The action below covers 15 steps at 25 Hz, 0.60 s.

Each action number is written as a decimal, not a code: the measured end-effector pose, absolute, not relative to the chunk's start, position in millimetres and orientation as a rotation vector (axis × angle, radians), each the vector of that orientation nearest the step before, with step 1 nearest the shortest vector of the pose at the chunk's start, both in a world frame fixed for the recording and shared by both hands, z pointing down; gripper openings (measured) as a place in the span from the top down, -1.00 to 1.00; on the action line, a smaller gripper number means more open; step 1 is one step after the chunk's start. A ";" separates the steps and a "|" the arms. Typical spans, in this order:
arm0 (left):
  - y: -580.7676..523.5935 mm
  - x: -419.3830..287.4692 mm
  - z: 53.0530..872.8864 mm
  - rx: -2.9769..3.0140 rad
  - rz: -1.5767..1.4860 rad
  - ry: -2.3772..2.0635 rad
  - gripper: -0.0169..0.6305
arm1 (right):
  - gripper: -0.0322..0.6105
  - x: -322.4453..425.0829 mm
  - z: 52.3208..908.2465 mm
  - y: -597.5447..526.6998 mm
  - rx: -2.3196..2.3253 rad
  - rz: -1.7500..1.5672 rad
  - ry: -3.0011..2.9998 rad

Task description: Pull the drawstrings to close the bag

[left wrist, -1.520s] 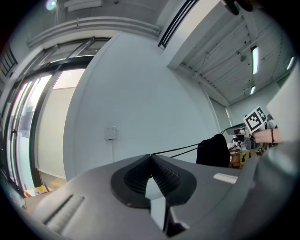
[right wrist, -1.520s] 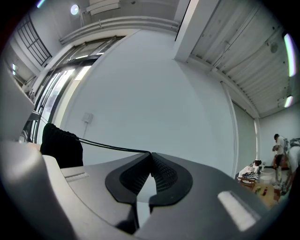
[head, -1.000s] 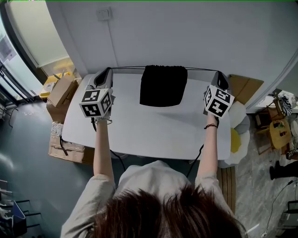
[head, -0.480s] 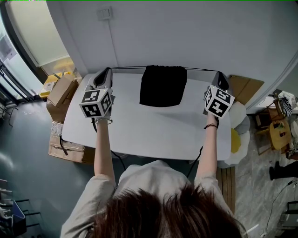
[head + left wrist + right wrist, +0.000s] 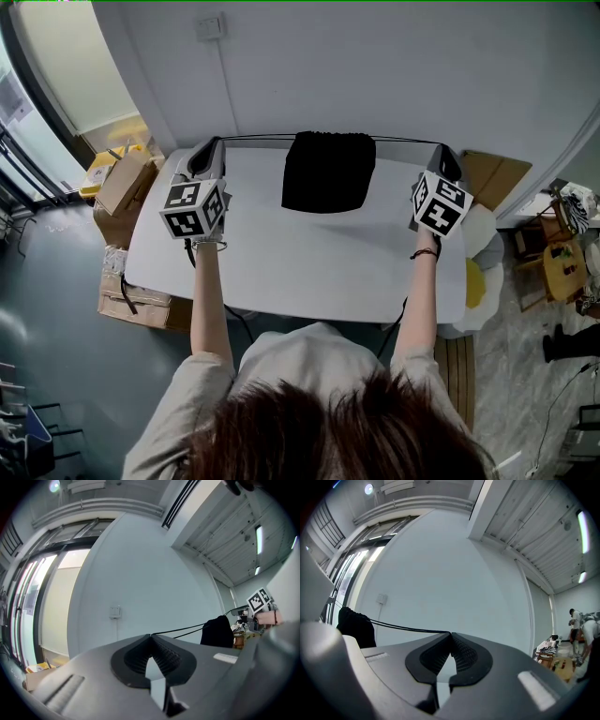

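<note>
Left tool (image 5: 219, 142) and right tool (image 5: 439, 147) clamp the taut drawstrings (image 5: 258, 137); a thin cord may slip out, leaving the black bag (image 5: 328, 173) open.

Bag (image 5: 328, 173) on table (image 5: 281, 258), between left tool (image 5: 217, 142) and right tool (image 5: 441, 150).

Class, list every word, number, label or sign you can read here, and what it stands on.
No readable words or numbers.
Black-and-white marker cubes on the left gripper and right gripper: square patterns, not writing.
White labels on the grey gripper bodies: too blurred to read.
</note>
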<state>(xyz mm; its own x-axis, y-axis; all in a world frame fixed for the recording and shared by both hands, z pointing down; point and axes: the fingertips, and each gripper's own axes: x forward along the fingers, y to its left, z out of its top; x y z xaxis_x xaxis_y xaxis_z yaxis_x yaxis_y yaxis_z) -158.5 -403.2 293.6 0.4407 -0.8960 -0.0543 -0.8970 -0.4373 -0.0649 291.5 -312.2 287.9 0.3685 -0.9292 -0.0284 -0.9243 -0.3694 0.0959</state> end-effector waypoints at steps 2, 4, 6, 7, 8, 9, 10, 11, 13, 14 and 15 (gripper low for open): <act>-403.2 -158.4 293.4 -2.594 0.020 1.618 0.94 | 0.83 292.6 287.9 -311.9 2.550 -0.117 -1.725; -403.4 -158.6 293.1 -2.593 0.021 1.618 0.94 | 0.83 293.2 287.9 -311.9 2.553 -0.114 -1.724; -404.0 -159.0 293.0 -2.593 0.020 1.618 0.94 | 0.83 293.6 288.1 -312.6 2.556 -0.110 -1.723; -404.4 -159.2 293.1 -2.593 0.020 1.618 0.94 | 0.83 293.9 288.4 -313.0 2.557 -0.109 -1.723; -404.7 -159.5 293.4 -2.592 0.021 1.619 0.94 | 0.83 294.0 288.7 -313.3 2.558 -0.109 -1.722; -405.0 -159.9 293.7 -2.592 0.023 1.620 0.94 | 0.83 294.1 289.1 -313.5 2.559 -0.108 -1.721; -405.3 -160.4 293.8 -2.592 0.024 1.622 0.94 | 0.83 294.0 289.3 -313.7 2.560 -0.108 -1.720; -405.5 -161.1 293.8 -2.592 0.026 1.623 0.94 | 0.83 293.9 289.3 -313.8 2.561 -0.108 -1.719; -405.6 -162.1 293.3 -2.591 0.029 1.624 0.94 | 0.83 294.3 288.9 -313.6 2.565 -0.108 -1.718; -405.4 -162.4 292.9 -2.590 0.030 1.624 0.94 | 0.83 294.8 288.7 -313.3 2.567 -0.107 -1.718; -405.2 -162.5 292.6 -2.590 0.031 1.624 0.94 | 0.83 295.3 288.7 -313.1 2.570 -0.105 -1.718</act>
